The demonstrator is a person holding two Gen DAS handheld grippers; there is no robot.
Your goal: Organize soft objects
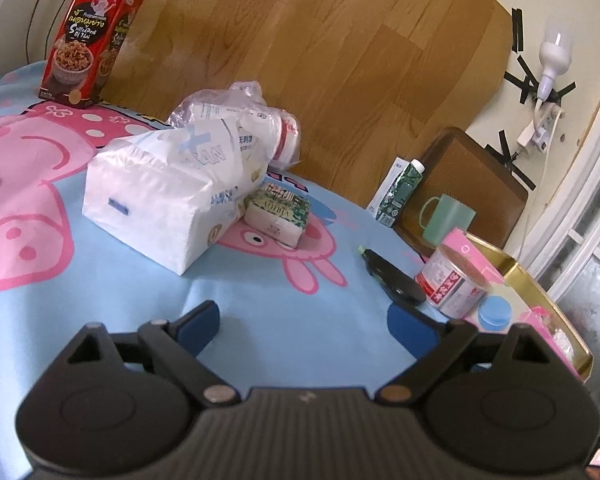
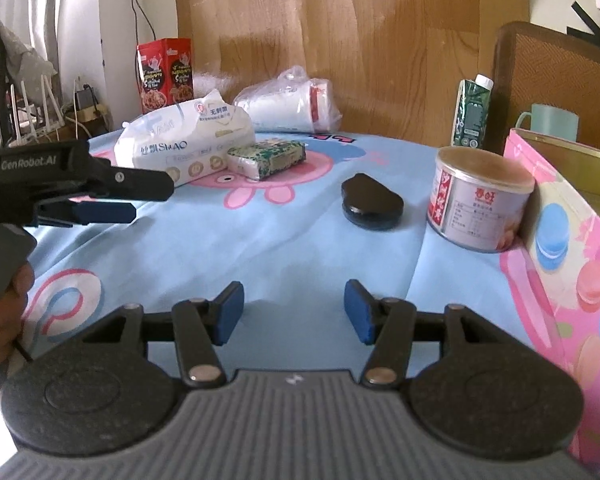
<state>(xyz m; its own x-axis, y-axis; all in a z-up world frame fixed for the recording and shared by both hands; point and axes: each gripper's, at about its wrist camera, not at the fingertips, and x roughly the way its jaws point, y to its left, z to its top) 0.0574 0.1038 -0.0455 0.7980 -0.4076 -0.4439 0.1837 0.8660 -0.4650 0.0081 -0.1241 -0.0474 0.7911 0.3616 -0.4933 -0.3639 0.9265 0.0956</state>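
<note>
From the left wrist camera, the left tongs [image 1: 306, 320] are sitting wide open above the table [image 1: 260, 300], and nothing is between their blue pads [image 1: 198, 328]. The table is wearing a light blue cloth with pink pigs on it. A big white tissue pack [image 1: 156, 196] is lying in the middle of the table, well ahead of the tongs. A small green tissue pack [image 1: 278, 212] is lying just beside it on the right, touching it. A clear bag of white rolls [image 1: 240, 120] is resting behind the big pack. A red box [image 1: 90, 40] is standing upright at the far left. A black case [image 1: 396, 280] is lying on the right, near a round tin [image 1: 458, 284]. A green carton [image 1: 400, 190] and a green mug [image 1: 446, 218] are standing farther back.

From the right wrist camera, the right tongs [image 2: 294, 314] are also sitting open over the cloth, holding nothing. The left tongs [image 2: 100, 200] are coming in from the left side, with a hand [image 2: 0, 320] on the handle; from here I cannot tell how wide they are. The big white tissue pack [image 2: 180, 140] and the small green tissue pack [image 2: 266, 158] are lying side by side across the table. The black case [image 2: 372, 202] is lying between them and the round tin [image 2: 480, 200]. A pink box [image 2: 568, 260] is standing on the right, touching the tin.
</note>
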